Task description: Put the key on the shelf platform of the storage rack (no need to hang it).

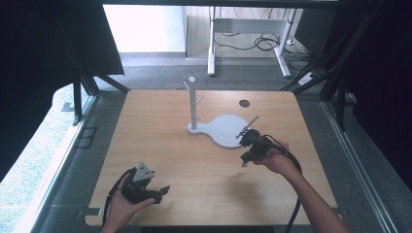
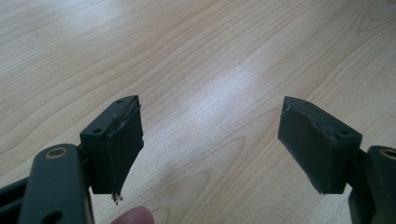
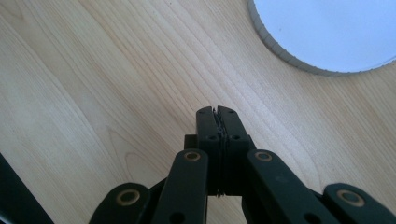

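A white stand with an upright post and short pegs rises from a flat white base at the middle of the wooden table. My right gripper hovers just in front of the base's near right edge, jaws pressed together with nothing between them; in the right gripper view the base's rim curves at top right. My left gripper is near the table's front left, held low over bare wood. Its jaws stand wide apart in the left gripper view, empty.
A round dark hole marks the table's far right part. Beyond the table's far edge stand white desk legs with cables on the floor. Dark frame bars run along both sides.
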The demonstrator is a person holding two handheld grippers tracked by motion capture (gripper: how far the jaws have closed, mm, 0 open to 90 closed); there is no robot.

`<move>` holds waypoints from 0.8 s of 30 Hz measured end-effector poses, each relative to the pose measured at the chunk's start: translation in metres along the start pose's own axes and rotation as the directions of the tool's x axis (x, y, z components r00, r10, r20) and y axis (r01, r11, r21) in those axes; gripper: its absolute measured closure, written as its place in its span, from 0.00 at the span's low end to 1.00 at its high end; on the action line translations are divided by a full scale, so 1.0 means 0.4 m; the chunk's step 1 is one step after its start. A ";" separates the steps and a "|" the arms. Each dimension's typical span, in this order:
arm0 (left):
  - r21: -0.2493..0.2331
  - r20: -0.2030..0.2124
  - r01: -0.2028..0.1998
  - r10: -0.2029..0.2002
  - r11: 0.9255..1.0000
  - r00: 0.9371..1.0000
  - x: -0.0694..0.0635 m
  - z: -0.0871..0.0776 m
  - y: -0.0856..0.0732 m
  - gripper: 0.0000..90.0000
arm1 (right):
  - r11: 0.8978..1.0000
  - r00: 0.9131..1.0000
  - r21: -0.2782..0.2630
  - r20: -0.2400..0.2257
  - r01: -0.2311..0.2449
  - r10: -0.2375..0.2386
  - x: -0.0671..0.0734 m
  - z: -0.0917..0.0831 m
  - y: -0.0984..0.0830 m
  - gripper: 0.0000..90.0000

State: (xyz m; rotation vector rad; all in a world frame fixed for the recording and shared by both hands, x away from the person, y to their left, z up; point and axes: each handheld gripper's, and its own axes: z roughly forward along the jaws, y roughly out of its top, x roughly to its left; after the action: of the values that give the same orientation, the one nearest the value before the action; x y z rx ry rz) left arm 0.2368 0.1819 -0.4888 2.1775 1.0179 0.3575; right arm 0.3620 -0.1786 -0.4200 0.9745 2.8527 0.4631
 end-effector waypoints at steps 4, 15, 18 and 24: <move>-0.005 0.000 0.001 -0.001 1.000 1.000 0.000 -0.002 0.000 0.25 | 1.000 1.000 -0.004 0.001 0.004 -0.004 -0.003 -0.002 0.012 1.00; -0.002 0.000 0.001 -0.001 1.000 1.000 0.001 -0.002 0.000 0.25 | 1.000 1.000 -0.001 -0.020 0.006 -0.006 -0.015 -0.002 0.043 0.99; -0.002 0.000 0.001 -0.001 1.000 1.000 0.001 -0.002 0.000 0.25 | 1.000 1.000 -0.003 -0.024 0.008 -0.008 -0.017 -0.002 0.051 0.99; -0.002 0.000 0.001 -0.001 1.000 1.000 0.001 -0.002 0.000 0.25 | 1.000 1.000 -0.015 -0.026 0.002 -0.002 -0.024 -0.002 0.064 0.99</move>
State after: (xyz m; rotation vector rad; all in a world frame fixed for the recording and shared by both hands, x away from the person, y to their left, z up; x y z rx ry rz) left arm 0.2367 0.1824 -0.4883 2.1750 1.0182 0.3582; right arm 0.3844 -0.1656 -0.4112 0.9703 2.8687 0.4997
